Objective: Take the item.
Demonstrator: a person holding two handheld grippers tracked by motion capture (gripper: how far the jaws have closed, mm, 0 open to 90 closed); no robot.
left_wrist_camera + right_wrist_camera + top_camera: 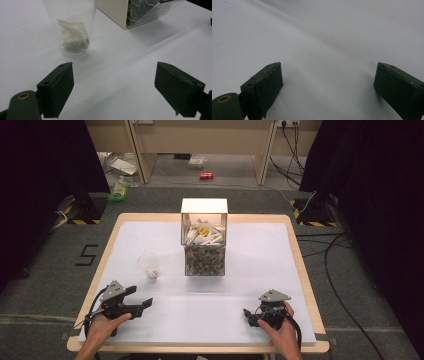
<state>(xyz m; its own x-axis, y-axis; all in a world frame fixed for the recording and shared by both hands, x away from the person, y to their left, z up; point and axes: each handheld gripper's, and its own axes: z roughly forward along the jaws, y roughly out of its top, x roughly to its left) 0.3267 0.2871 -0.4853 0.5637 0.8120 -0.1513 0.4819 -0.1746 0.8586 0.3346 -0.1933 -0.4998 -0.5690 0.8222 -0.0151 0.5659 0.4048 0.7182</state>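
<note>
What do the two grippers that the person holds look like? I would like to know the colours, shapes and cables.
Both the left gripper and the right gripper are black, each with two flat, block-shaped jaws of dark green-black. A grey three-cornered plate sits on top of each. A black cable trails from each one toward the table's near edge. Beside a jaw, a brass-coloured ring shows. No sleeves show on the forearms.

One sign can be read — a big black number 5 (87, 255) on the grey floor (45, 285), left of the table (200, 217). The red can (206, 176) far back has marks too small to read.
</note>
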